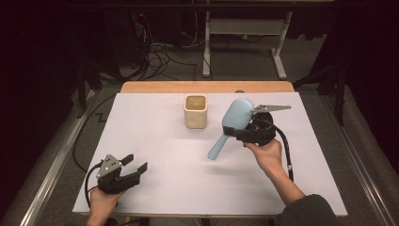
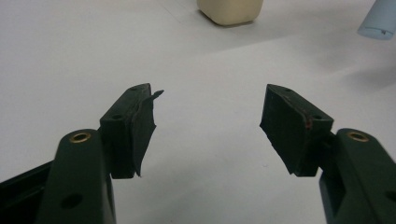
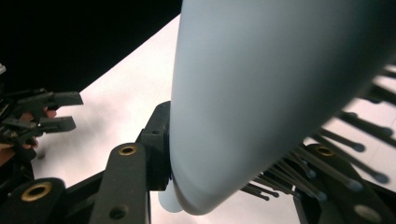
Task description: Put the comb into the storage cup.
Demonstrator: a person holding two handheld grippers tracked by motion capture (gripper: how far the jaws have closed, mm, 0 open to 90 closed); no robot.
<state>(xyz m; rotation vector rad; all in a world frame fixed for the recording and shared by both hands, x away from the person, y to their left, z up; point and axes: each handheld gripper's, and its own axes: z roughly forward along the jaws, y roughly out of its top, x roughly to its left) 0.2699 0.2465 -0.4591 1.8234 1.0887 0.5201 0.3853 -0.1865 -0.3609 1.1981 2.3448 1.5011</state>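
A light blue hairbrush (image 1: 234, 123) hangs tilted above the white table, handle pointing down-left, with my right gripper (image 1: 241, 130) shut on its head. In the right gripper view the brush's smooth back (image 3: 280, 93) sits between the jaws and its dark bristles (image 3: 336, 163) point right. A cream square cup (image 1: 195, 111) stands upright at the table's middle back, just left of the brush. My left gripper (image 1: 134, 164) rests near the front left corner, open with nothing between its fingers; its view shows bare table between the jaws and the cup (image 2: 229, 11) far ahead.
The white table sheet (image 1: 164, 155) spreads between the two grippers, with a wooden edge (image 1: 207, 87) at the back. Cables and a desk frame (image 1: 244, 42) lie on the dark floor beyond. A metal rail (image 1: 51, 160) runs along the left side.
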